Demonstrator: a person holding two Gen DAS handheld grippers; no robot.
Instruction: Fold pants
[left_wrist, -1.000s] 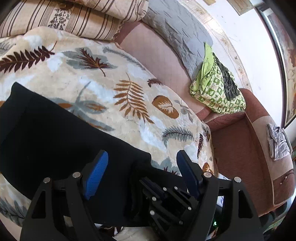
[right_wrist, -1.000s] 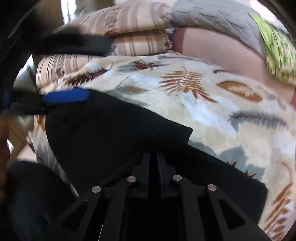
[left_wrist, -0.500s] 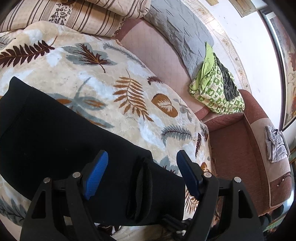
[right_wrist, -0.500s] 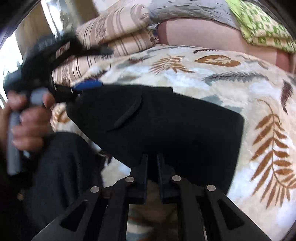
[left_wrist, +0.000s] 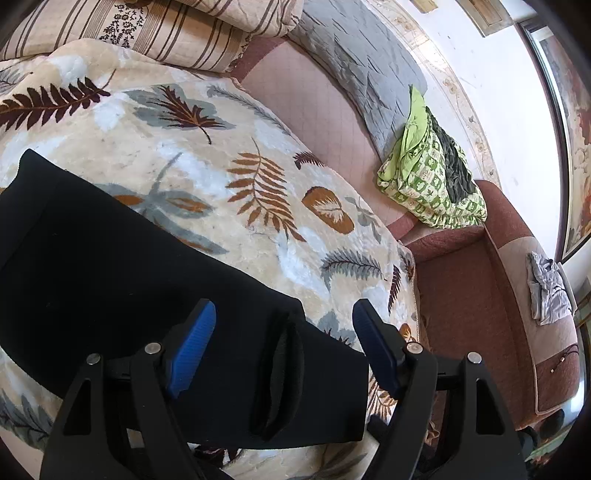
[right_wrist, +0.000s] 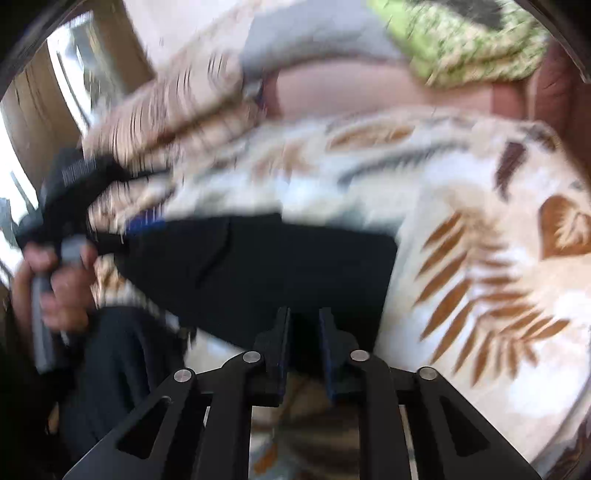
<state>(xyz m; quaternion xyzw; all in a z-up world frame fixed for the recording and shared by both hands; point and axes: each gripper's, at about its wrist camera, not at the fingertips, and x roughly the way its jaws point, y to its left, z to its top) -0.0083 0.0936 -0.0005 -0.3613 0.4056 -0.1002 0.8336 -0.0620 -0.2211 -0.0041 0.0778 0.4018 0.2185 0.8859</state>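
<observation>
Blue-padded fingers (left_wrist: 192, 347) of the left gripper (left_wrist: 284, 347) stand spread wide above the black pants (left_wrist: 110, 266), gripping nothing. Those pants lie folded across the lower left of the frame on the leaf-print blanket (left_wrist: 258, 155). Through the blurred right wrist view, the right gripper (right_wrist: 303, 332) has its fingers nearly together at the pants' near edge; whether they pinch cloth I cannot tell.

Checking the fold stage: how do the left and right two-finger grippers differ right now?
The left gripper stands wide open above the folded black pants; the right gripper is nearly shut, a narrow gap left. The left wrist view is sharp; the right is motion-blurred. Both point at the pants on the leaf-print blanket.
</observation>
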